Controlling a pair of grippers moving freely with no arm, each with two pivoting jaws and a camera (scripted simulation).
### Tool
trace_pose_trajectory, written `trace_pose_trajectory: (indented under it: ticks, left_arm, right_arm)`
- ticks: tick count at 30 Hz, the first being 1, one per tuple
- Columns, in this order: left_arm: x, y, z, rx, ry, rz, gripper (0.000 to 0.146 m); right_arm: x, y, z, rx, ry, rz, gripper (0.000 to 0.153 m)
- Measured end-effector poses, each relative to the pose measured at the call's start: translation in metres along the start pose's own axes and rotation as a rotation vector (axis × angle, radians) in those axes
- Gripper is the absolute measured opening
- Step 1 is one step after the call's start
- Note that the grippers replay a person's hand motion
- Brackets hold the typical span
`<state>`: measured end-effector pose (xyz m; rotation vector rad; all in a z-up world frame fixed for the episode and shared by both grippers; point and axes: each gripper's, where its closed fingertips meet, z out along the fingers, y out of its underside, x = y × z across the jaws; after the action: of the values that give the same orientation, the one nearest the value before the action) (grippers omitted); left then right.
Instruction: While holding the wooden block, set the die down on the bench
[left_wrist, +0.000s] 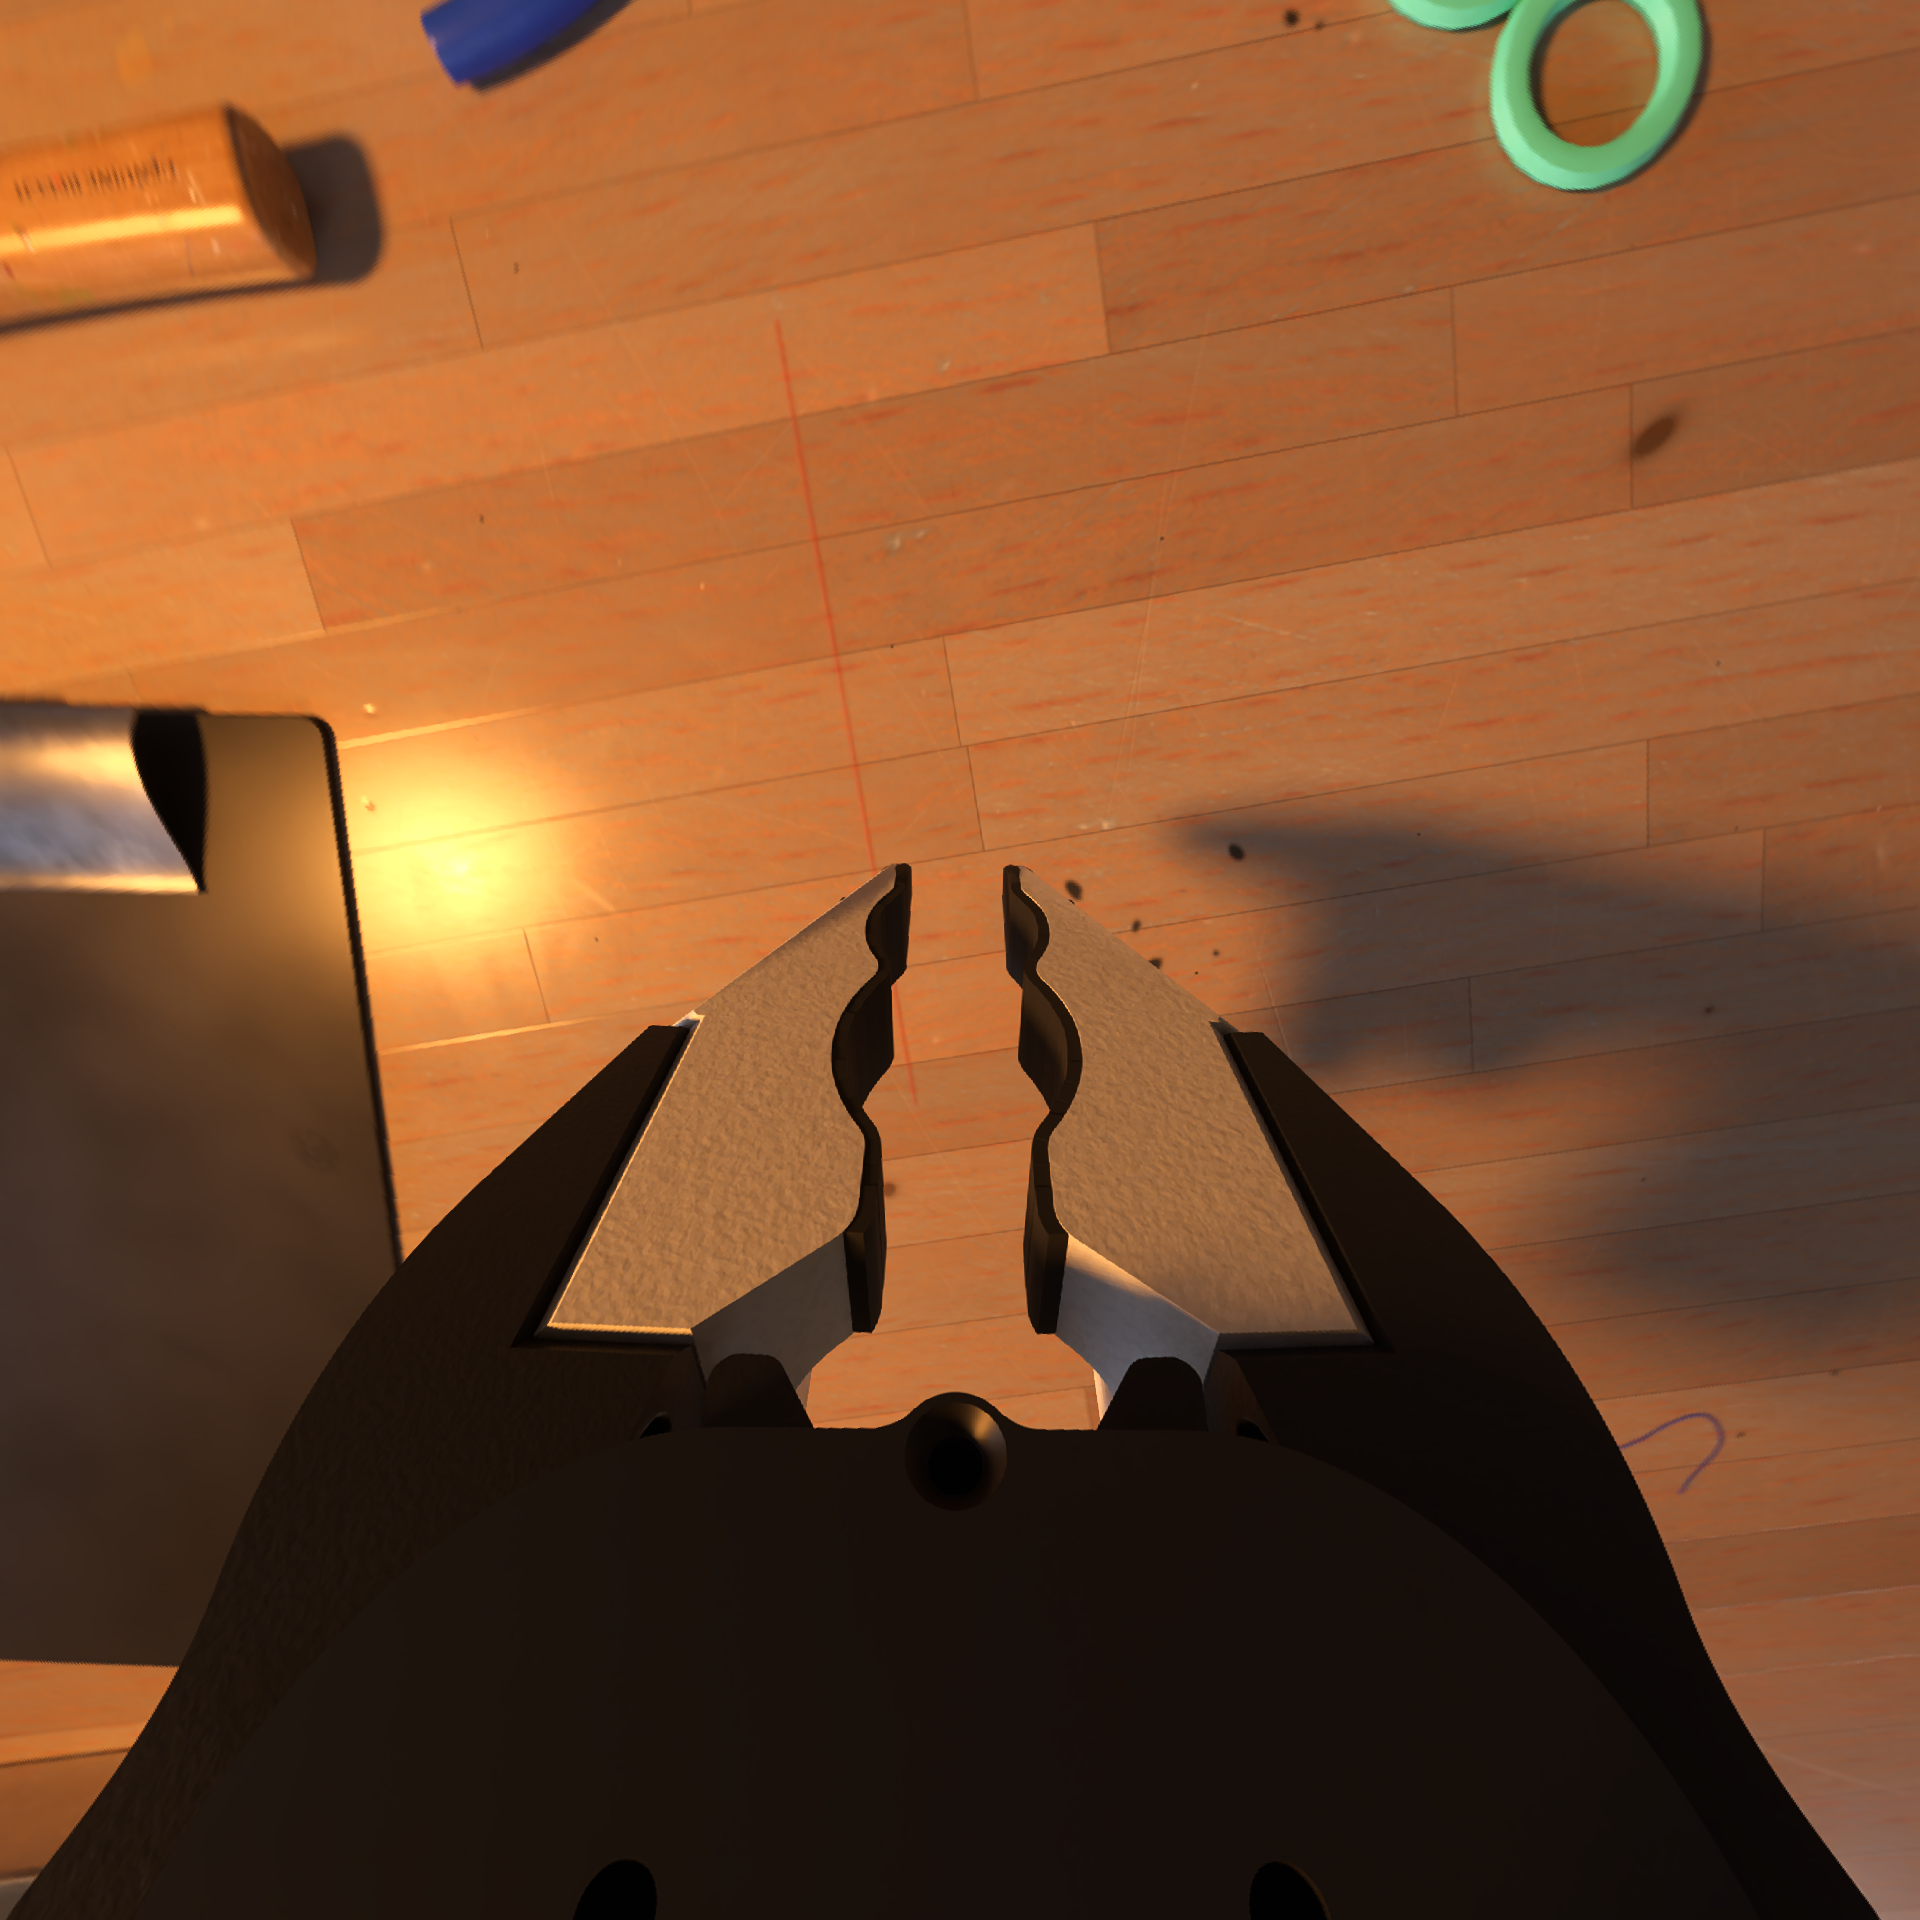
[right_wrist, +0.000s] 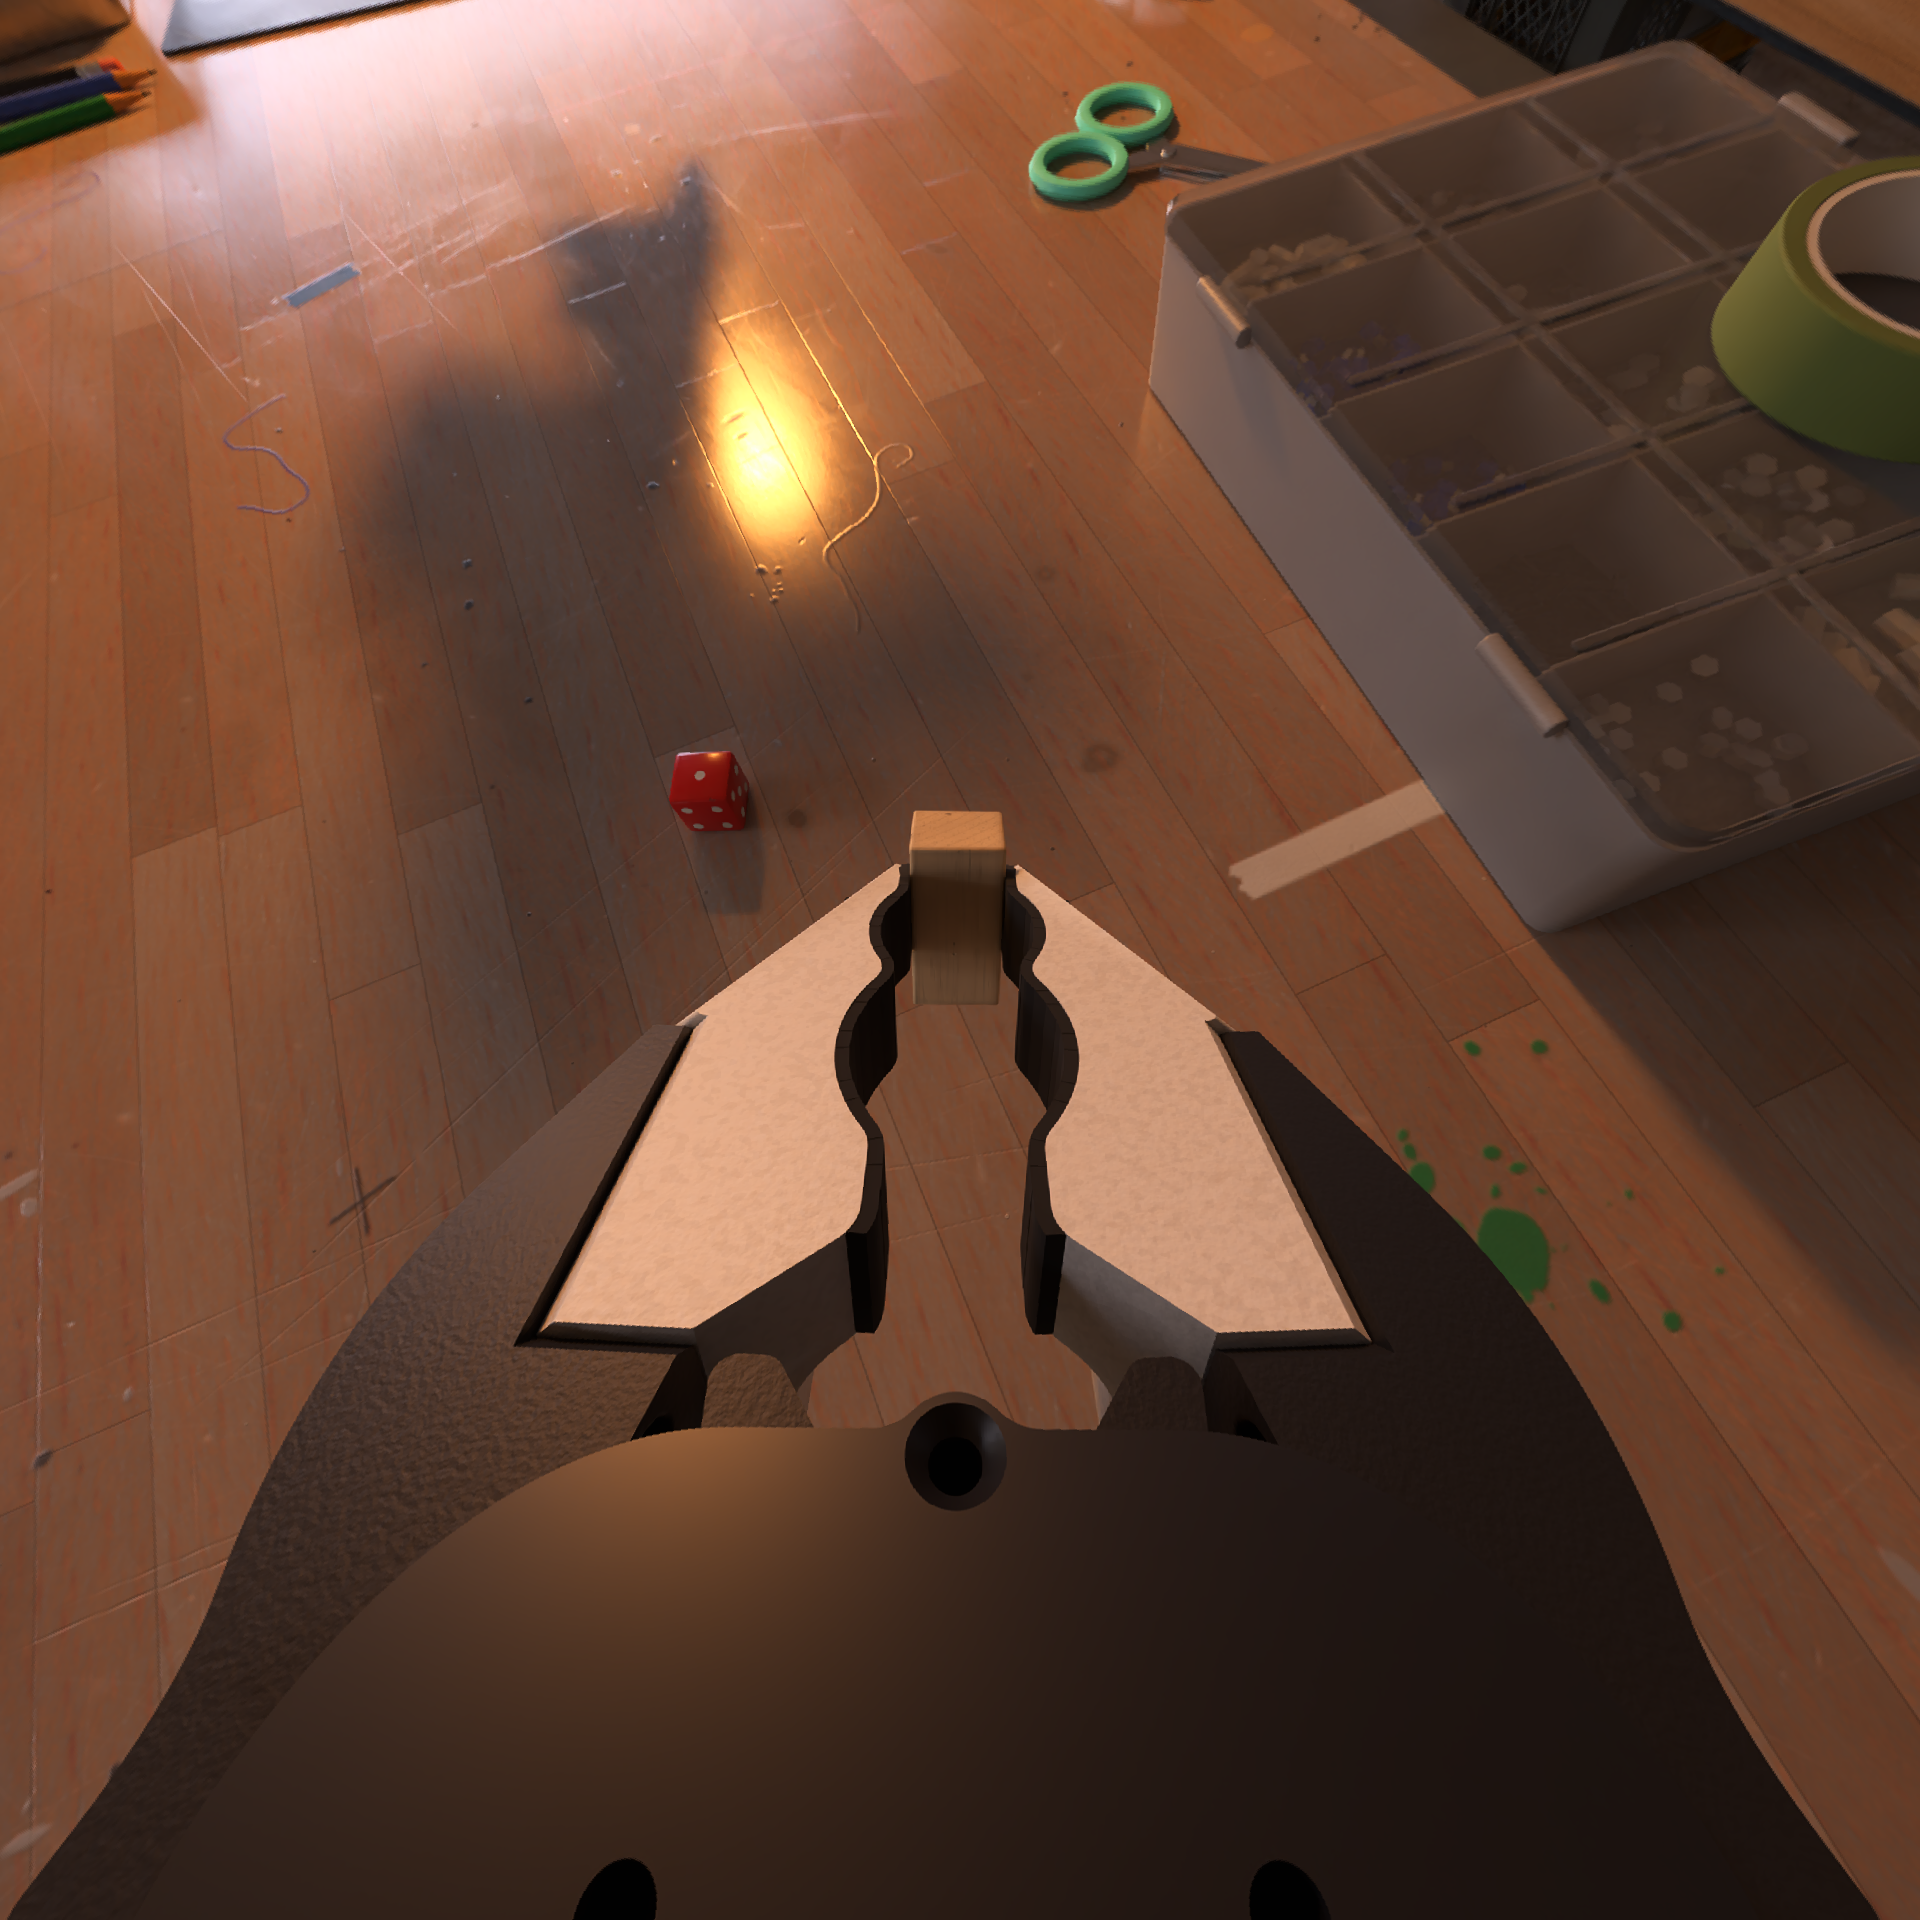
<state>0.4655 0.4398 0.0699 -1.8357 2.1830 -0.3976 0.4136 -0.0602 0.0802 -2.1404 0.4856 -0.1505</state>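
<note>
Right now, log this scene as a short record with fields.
right tool: shut on the wooden block
left tool: open, empty, above the bench
die: red, resting on the bench, left of the block, apart from both tools
scissors: green handles, far side, beside the compartment box
tape roll: on the box

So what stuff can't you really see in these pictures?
- Scissors: in the right wrist view the blades slip behind the clear compartment box; the left wrist view's top edge cuts them to the green handles.
- Box contents: small pale bits, too blurry under the lid to name.
- Green tape roll: cut off by the right edge.
- Die and wooden block: missing from the left wrist view.
- Blue object: cropped by the top edge.
</note>
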Motion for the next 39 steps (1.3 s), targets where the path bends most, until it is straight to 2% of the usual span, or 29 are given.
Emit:
trace_pose_trajectory:
  ticks: [4,10,15,24,39]
  left_arm:
    - [0.007,0.007,0.005,-0.062,0.071,-0.139,0.018]
    - [0.015,0.008,0.010,-0.095,0.087,-0.368,0.018]
    - [0.021,0.006,0.013,-0.110,0.074,-0.492,0.020]
    - [0.024,0.018,0.028,-0.213,-0.024,-0.503,0.029]
    - [0.025,0.019,0.051,-0.291,-0.082,-0.518,0.026]
  right_arm:
    - [-0.001,0.003,0.004,-0.024,-0.002,-0.003,0.016]
    - [-0.002,0.008,0.008,-0.054,-0.007,-0.002,0.016]
    - [-0.002,0.010,0.010,-0.070,-0.008,-0.008,0.016]
    - [0.000,0.007,0.004,-0.036,-0.009,-0.004,0.016]
    - [0.000,0.006,0.000,-0.021,-0.014,-0.003,0.016]
